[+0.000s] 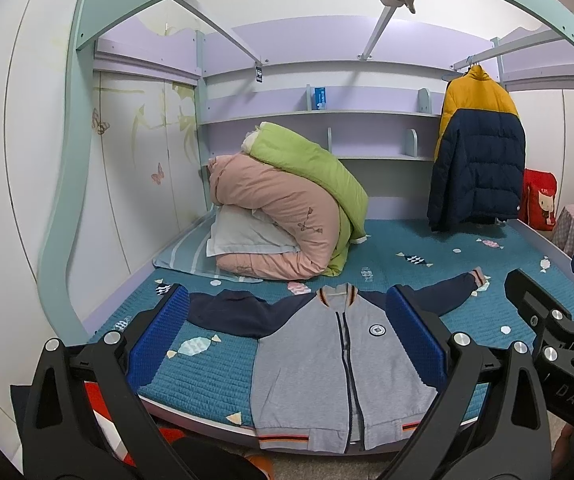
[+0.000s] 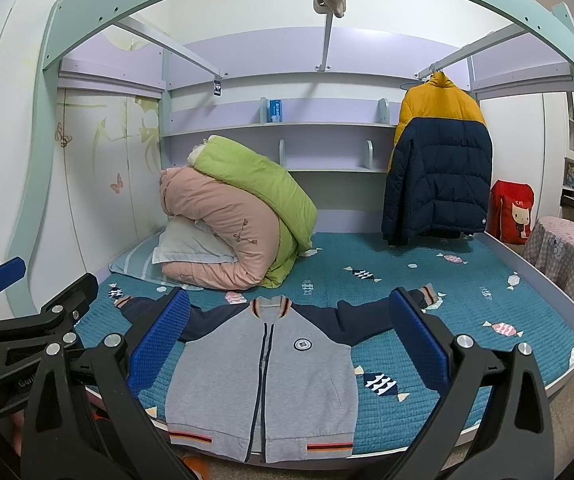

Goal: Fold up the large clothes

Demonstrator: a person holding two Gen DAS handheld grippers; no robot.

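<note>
2 grippers hang at the foot of the bed, both w/ fingers spread wide apart and gripping nothing. Left gripper (image 1: 287, 336) sits above the near edge of the teal quilted bedspread (image 1: 207, 376); its blue pads (image 1: 159, 340) frame the grey jacket (image 1: 319, 372) from above, not touching it as far as I can tell. Right gripper (image 2: 287, 340) is in the same pose, just beside the left one (each shows at the edge of the other's view).

Jacket lies flat on the bedspread, front up, zip closed, hem at the near bed edge, collar pointing toward the headboard. Navy sleeves are stretched out to both sides; a round badge (image 2: 302, 344) shows on the chest, and orange-striped trim runs along hem and collar.

Behind it, toward the wall side, a pink duvet (image 2: 223, 228) is bundled w/ a green duvet (image 2: 255, 184) on top and a pale pillow (image 2: 191, 248) tucked underneath. A yellow-and-navy puffer coat (image 2: 439, 160) hangs from the frame rail at the far corner, well apart from the jacket. Red bag (image 2: 513, 216) stands beyond the bed's side.
</note>
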